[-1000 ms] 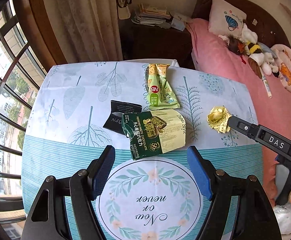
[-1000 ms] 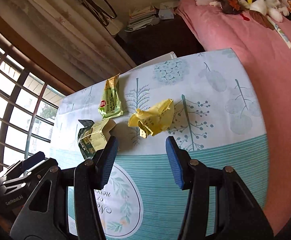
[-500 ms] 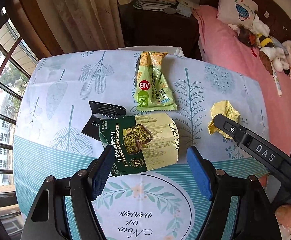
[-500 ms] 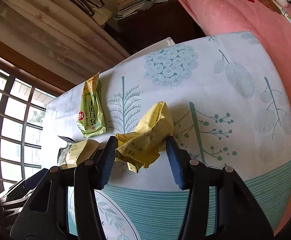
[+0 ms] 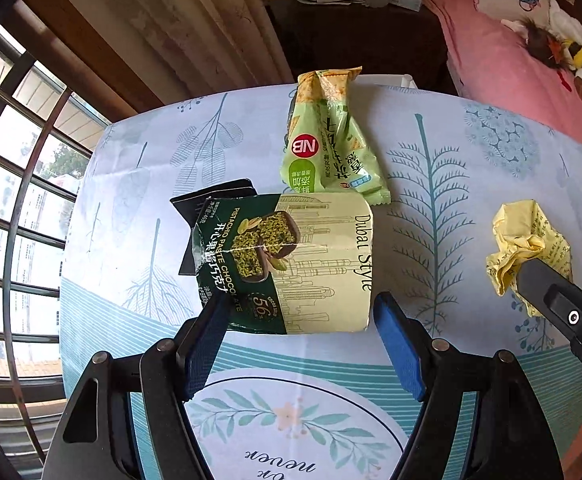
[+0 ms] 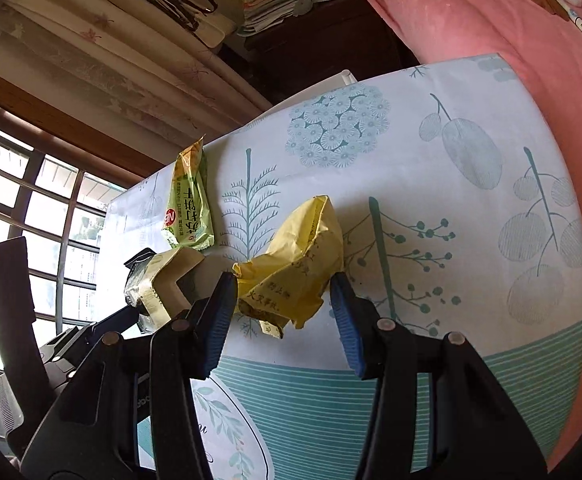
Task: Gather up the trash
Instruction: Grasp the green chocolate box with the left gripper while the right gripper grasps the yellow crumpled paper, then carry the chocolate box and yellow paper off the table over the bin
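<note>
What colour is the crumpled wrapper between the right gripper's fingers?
Yellow: the crumpled paper wrapper shows best in the right wrist view.

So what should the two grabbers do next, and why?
Probably close both. The right gripper has its jaws open on either side of the crumpled yellow wrapper, and the left gripper has open jaws around the near edge of the chocolate wrapper. Neither piece is pinched yet.
</note>
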`<state>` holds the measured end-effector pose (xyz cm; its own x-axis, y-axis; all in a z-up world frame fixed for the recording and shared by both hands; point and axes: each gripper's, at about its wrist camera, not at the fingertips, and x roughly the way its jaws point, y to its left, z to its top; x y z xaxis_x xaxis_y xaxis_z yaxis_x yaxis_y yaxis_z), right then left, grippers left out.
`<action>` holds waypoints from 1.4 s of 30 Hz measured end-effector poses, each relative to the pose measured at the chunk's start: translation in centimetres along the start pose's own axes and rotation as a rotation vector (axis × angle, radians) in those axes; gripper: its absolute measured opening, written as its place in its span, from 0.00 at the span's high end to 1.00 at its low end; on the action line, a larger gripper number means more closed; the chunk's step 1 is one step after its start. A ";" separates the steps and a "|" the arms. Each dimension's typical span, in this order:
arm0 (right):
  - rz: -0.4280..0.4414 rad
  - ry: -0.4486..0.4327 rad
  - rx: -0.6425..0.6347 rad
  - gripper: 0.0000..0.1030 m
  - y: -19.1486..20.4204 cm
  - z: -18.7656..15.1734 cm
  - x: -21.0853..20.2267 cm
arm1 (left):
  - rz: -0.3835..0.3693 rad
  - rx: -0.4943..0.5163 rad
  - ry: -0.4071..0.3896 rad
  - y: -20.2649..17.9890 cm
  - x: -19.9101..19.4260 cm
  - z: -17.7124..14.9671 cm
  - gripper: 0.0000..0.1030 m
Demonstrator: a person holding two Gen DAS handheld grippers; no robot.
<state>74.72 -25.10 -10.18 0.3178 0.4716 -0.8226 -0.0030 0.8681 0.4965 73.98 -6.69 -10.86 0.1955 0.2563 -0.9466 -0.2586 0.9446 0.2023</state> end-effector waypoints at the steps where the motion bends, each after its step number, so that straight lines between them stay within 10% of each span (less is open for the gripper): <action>1: 0.004 0.001 0.000 0.56 -0.1 0.0 -0.1 | -0.002 -0.015 -0.007 0.2 0.0 0.1 0.31; 13: 0.049 -0.010 -0.107 0.72 1.2 -1.6 -1.6 | -0.048 -0.128 -0.082 3.2 -2.4 -2.7 0.91; 30: 0.164 -0.015 -0.180 0.75 4.3 -8.4 -6.2 | -0.172 -0.198 -0.133 12.0 -8.1 -13.3 0.98; 42: 0.190 -0.020 -0.185 0.76 7.2 -20.4 -12.9 | -0.275 -0.101 -0.166 19.6 -15.1 -26.4 0.98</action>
<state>51.23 -21.77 -1.70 0.3139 0.6272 -0.7127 -0.2369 0.7787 0.5809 41.03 2.57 0.74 0.4200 0.0327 -0.9070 -0.2654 0.9601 -0.0882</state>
